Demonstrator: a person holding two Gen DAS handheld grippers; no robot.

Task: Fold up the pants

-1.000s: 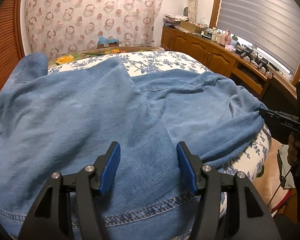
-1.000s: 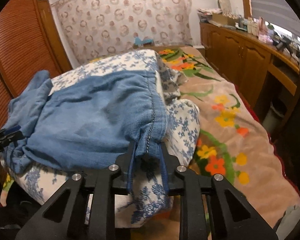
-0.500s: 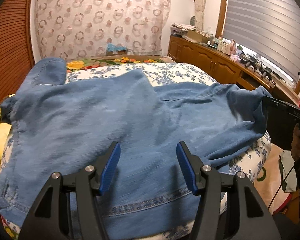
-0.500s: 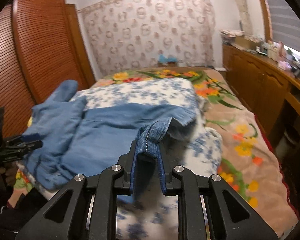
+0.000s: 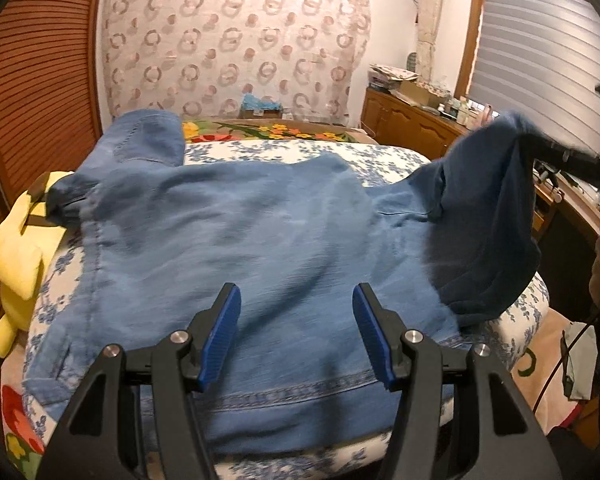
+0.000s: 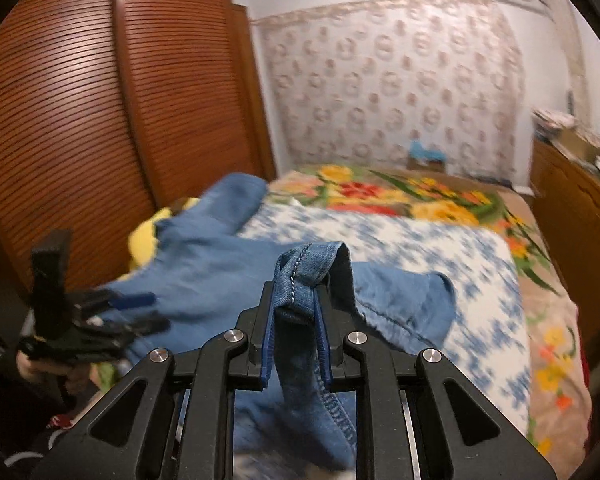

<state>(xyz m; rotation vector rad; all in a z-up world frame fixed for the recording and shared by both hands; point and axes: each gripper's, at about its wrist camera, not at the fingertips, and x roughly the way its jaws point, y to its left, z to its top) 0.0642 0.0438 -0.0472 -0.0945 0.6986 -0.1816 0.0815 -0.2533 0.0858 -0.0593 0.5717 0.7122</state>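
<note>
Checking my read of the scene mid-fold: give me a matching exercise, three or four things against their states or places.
Things:
1. left gripper
2. right gripper
3. pants
4. yellow plush toy

States:
A. clamped on a stitched hem
B. at the bed's left edge
C. open, holding nothing
D. spread over the floral quilt

Pairs: 1-C, 2-A, 3-D, 4-B

The right gripper clamps a stitched hem of the blue pants — lifted above a floral-quilted bed — while the left gripper, blurred, hovers beside a wooden wardrobe.
</note>
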